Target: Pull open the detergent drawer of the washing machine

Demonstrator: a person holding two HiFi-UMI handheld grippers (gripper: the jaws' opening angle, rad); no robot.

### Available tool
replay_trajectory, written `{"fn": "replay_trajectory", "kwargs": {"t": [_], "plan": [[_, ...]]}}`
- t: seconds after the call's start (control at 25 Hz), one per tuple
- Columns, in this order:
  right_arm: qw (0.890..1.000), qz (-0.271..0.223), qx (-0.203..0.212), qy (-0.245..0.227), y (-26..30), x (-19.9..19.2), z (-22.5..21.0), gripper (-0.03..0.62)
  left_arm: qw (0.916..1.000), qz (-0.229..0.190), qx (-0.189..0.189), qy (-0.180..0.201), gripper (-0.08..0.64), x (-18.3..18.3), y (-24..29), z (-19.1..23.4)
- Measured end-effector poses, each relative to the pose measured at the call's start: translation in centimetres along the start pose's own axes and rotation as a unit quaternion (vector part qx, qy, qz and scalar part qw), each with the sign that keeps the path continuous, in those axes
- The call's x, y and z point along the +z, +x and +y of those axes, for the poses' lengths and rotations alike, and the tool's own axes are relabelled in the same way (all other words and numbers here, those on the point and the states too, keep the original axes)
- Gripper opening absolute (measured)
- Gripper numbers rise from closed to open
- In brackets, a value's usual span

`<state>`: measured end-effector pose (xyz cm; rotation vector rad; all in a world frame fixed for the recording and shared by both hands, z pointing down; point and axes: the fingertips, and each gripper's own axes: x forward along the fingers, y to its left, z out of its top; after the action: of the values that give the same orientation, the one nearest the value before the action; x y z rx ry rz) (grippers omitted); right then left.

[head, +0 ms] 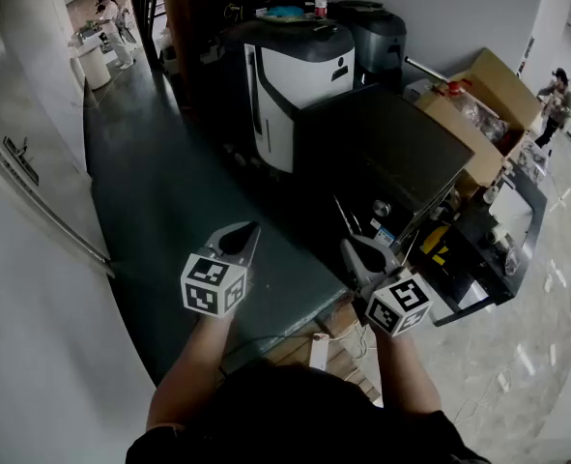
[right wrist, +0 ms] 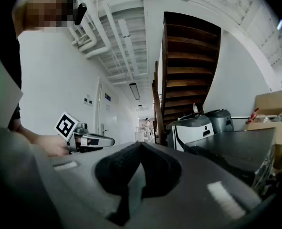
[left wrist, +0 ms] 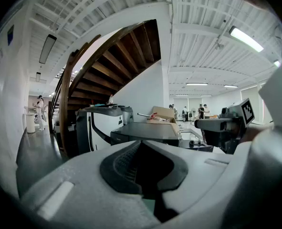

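The washing machine (head: 382, 148) is a dark box with a flat top, standing ahead of me on the right; a round knob (head: 382, 208) shows on its front panel. I cannot make out the detergent drawer on that dark front. My left gripper (head: 242, 240) is shut and empty, out over the dark floor to the left of the machine. My right gripper (head: 356, 249) is also shut and empty, held just short of the machine's near front corner. In the left gripper view the jaws (left wrist: 143, 144) point toward the machine top (left wrist: 148, 131). The right gripper view has its jaws (right wrist: 140, 147) closed, with the machine top (right wrist: 236, 149) at right.
A white and dark appliance (head: 295, 71) stands behind the machine, beside a wooden staircase (left wrist: 107, 66). Open cardboard boxes (head: 488, 100) sit at the right. A low dark cart (head: 478, 259) with small items is right of the machine. People stand far off.
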<state>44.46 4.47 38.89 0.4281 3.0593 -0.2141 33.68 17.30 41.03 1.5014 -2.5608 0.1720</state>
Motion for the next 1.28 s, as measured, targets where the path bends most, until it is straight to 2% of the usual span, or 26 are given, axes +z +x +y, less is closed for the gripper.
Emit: {"fn": "replay_trajectory", "kwargs": {"t": [0.12, 0.28, 0.44, 0.64, 0.88, 1.04, 1.16, 1.28], "plan": [[1.0, 0.019, -0.011, -0.011, -0.4, -0.9, -0.8, 0.002, 1.0, 0.002, 0.001, 0.001, 0.011, 0.1, 0.2, -0.3], [1.0, 0.015, -0.008, -0.003, -0.7, -1.2, -1.1, 0.002, 1.0, 0.006, 0.003, 0.003, 0.011, -0.1, 0.3, -0.7], [0.999, 0.029, -0.017, -0.008, -1.6, -2.6, -1.1, 0.002, 0.9998, 0.016, 0.001, -0.011, 0.011, -1.4, 0.1, -1.5], [0.998, 0.042, 0.0, 0.045, -2.0, -4.9, -0.2, 0.003, 0.9995, 0.023, 0.001, -0.023, 0.011, -2.1, -0.2, -1.4], [0.994, 0.084, 0.024, 0.063, -1.9, -7.7, 1.9, 0.003, 0.999, 0.016, -0.003, -0.042, 0.011, -2.3, -0.5, -0.9], [0.991, 0.105, 0.023, 0.084, -0.7, -8.5, 2.0, 0.003, 0.9979, 0.015, -0.004, -0.062, 0.011, -3.6, 0.3, 0.5], [0.992, 0.107, 0.017, 0.062, 1.1, -9.2, 0.0, 0.003, 0.9969, 0.02, -0.004, -0.076, 0.011, -4.5, 1.5, 2.4], [0.991, 0.118, 0.017, 0.065, 3.9, -10.0, -1.3, 0.003, 0.9962, 0.025, -0.003, -0.083, 0.011, -4.8, 3.0, 4.9]]}}
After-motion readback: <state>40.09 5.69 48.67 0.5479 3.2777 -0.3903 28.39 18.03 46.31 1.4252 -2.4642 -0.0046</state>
